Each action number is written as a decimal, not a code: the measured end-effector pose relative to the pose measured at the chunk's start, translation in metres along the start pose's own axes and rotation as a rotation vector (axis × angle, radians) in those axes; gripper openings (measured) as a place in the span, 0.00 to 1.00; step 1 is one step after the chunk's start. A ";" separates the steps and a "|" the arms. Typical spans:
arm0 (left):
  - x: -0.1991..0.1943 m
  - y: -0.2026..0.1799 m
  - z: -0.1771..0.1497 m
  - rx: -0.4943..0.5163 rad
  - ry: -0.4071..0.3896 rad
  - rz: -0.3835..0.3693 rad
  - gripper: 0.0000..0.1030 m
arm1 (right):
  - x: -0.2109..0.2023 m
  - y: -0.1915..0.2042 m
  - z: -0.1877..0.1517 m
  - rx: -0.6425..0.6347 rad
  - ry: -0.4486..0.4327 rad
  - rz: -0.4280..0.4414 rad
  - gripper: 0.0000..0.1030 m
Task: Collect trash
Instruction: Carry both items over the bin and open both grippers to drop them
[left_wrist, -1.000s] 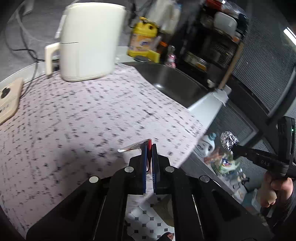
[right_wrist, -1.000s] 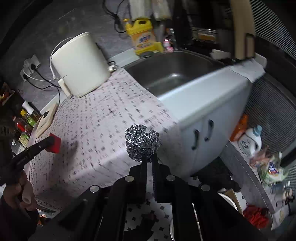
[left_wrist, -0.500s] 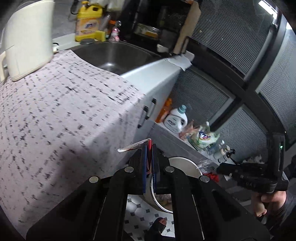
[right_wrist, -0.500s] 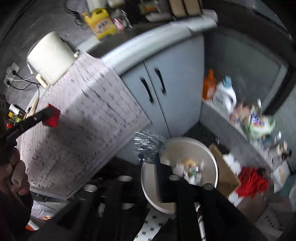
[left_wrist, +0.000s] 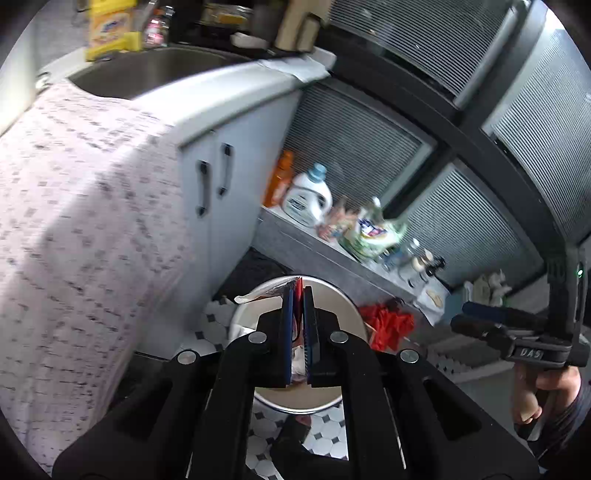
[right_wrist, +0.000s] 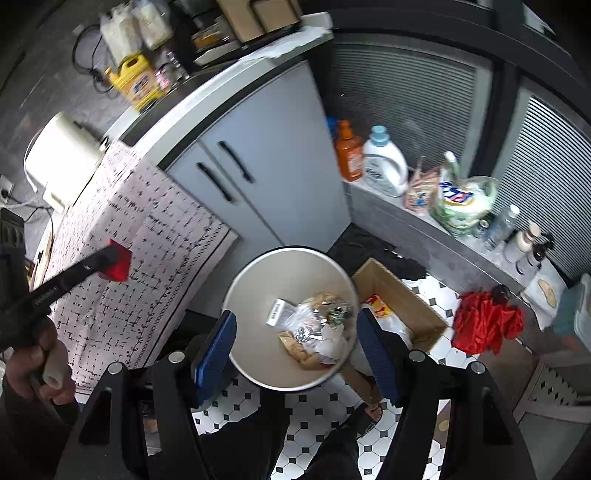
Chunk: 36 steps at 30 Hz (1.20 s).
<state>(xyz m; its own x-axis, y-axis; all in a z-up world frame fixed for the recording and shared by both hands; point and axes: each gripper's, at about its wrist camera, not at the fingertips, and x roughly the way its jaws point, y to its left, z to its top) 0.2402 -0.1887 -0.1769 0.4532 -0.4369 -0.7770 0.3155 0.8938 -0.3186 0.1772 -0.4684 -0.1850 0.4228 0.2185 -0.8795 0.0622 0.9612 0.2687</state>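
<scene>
The left claw (left_wrist: 299, 295) is pinched on a flat red-and-silver foil wrapper (left_wrist: 271, 291), held above the round white trash bin (left_wrist: 347, 306) on the tiled floor. Only the right wrist view looks into that bin, showing crumpled foil (right_wrist: 303, 334), plastic and paper scraps inside, framed by the right claw (right_wrist: 295, 343), spread wide and empty.

The right gripper (right_wrist: 297, 345) hangs over the round bin (right_wrist: 255, 280) with its blue-padded jaws spread wide and nothing between them. Wrappers and a foil ball (right_wrist: 302, 334) lie inside (mixed with paper scraps). At left, the left gripper (right_wrist: 112, 260) pinches a red wrapper (right_wrist: 120, 266).
</scene>
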 end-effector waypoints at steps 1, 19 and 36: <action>0.004 -0.005 -0.001 0.006 0.007 -0.007 0.05 | -0.004 -0.007 -0.002 0.009 -0.006 -0.005 0.65; 0.086 -0.043 -0.039 -0.113 0.118 -0.044 0.61 | -0.037 -0.078 -0.012 0.016 -0.025 -0.013 0.65; -0.024 -0.036 -0.034 -0.167 -0.003 0.173 0.81 | -0.027 -0.057 0.014 -0.054 -0.036 0.150 0.73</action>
<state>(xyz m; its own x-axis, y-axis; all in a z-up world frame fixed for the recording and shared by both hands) 0.1896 -0.2067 -0.1658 0.4912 -0.2755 -0.8263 0.0906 0.9597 -0.2661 0.1751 -0.5311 -0.1710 0.4562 0.3548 -0.8161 -0.0526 0.9262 0.3733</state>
